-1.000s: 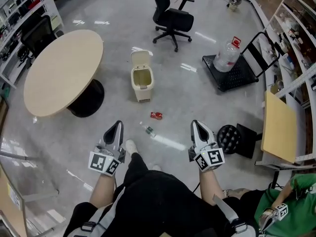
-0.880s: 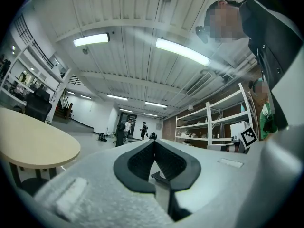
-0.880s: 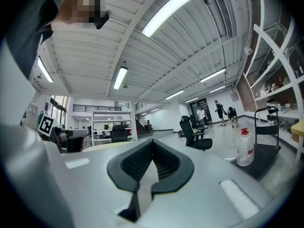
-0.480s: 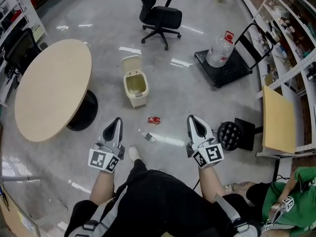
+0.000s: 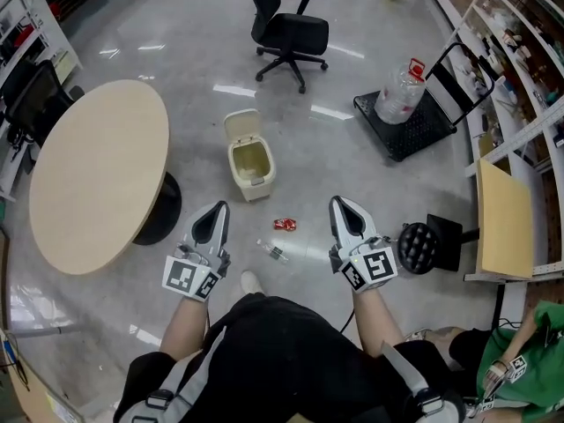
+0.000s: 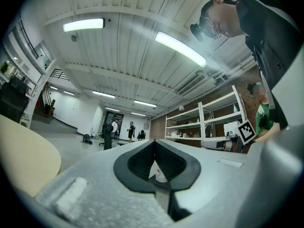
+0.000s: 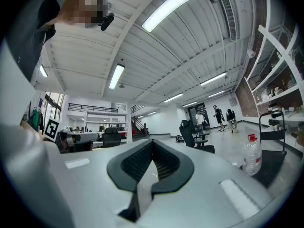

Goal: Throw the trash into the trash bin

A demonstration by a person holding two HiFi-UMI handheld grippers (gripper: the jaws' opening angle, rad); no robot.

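One big round table sits at 9 o'clock. One trash bin, lid up, stands at 11 o'clock. The left claw and the right claw are both pinched closed, holding nothing. One red trash bit and one little bottle lie on the floor between them.

My left gripper and right gripper wear matt grey plastic shells, faintly grainy, and the pads inside my jaws are black, ribbed and rubbery. The floor is smooth grey concrete, polished enough to mirror the ceiling lights. The trash bin is smooth cream plastic with a dull sheen. The round table has a matt, pale wood-look top. The small bottle and the big water jug are clear glossy plastic. The red scrap looks shiny and crumpled.
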